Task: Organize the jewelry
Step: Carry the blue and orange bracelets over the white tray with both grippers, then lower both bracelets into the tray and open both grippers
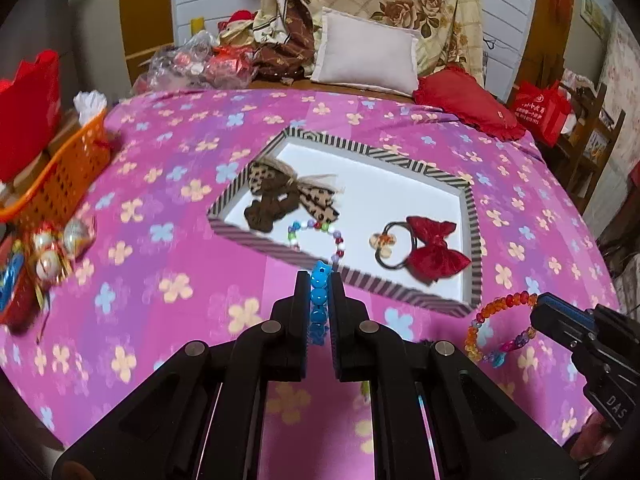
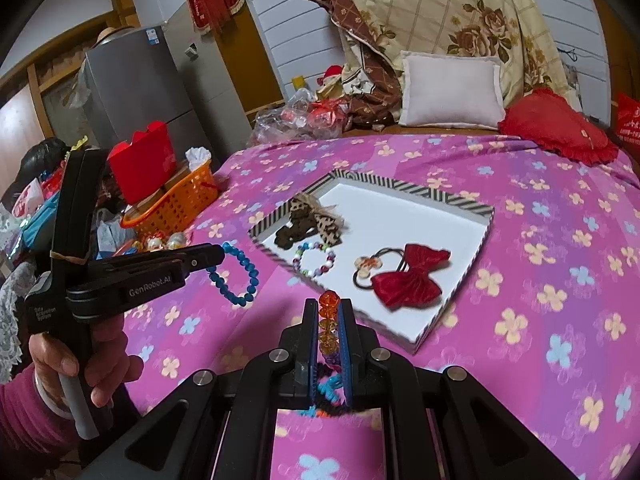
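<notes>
A striped-rim white tray (image 1: 448, 174) (image 2: 472, 240) lies on the pink flowered bedspread. In it lie a leopard bow with a brown scrunchie (image 1: 280, 196) (image 2: 310, 220), a multicolour bead bracelet (image 1: 320, 234) (image 2: 314, 258) and a red bow hair tie (image 1: 434, 248) (image 2: 408, 280). My left gripper (image 1: 320, 280) (image 2: 218, 258) is shut on a blue bead bracelet (image 1: 319, 300) (image 2: 236, 276), held above the bedspread just short of the tray's near rim. My right gripper (image 2: 329, 308) (image 1: 538, 310) is shut on an orange and multicolour bead bracelet (image 2: 329, 320) (image 1: 500, 328), near the tray's front right corner.
An orange basket (image 1: 68, 168) (image 2: 180, 200) and a red box (image 2: 144, 160) stand at the bed's left edge, with foil-wrapped balls (image 1: 60, 248) beside them. Pillows (image 1: 368, 54), a quilt and a red cushion (image 1: 468, 104) lie at the head. A grey fridge (image 2: 136, 80) stands left.
</notes>
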Demonstrator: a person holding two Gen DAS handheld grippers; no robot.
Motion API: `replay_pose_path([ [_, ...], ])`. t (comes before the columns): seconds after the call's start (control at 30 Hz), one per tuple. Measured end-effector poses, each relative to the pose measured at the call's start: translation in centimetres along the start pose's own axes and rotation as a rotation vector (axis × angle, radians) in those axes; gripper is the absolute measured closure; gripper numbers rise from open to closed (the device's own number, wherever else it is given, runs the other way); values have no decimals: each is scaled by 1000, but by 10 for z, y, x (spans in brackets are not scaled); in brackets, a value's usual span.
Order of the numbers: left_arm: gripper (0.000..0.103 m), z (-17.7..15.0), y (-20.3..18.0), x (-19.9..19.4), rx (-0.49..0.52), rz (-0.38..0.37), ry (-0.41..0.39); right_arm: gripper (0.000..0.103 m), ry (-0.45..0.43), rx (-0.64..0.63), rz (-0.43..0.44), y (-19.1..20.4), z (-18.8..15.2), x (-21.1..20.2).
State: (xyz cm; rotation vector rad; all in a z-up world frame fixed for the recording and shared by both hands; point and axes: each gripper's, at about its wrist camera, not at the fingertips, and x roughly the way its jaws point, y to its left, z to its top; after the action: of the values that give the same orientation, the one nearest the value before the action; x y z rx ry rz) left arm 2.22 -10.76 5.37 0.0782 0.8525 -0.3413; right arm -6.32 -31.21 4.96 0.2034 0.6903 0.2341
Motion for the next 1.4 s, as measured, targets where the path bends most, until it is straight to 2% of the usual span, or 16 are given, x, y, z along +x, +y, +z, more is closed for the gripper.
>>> replay_pose_path([
  [0.5, 96, 48, -31, 43, 62, 48, -14, 94, -4, 31, -37, -28, 42, 36],
  [0.9, 96, 69, -33, 90, 35, 82, 22, 94, 24, 35, -28, -37, 63, 78],
  [1.1, 96, 70, -30, 113, 33, 97, 44, 94, 63, 38, -26, -43, 61, 105],
  [1.27, 96, 67, -30, 131, 34, 110, 70, 94, 120, 86, -103, -71, 49, 129],
  [1.4, 96, 62, -30, 145, 34, 114, 90, 94, 136, 114, -122, -86, 40, 135],
])
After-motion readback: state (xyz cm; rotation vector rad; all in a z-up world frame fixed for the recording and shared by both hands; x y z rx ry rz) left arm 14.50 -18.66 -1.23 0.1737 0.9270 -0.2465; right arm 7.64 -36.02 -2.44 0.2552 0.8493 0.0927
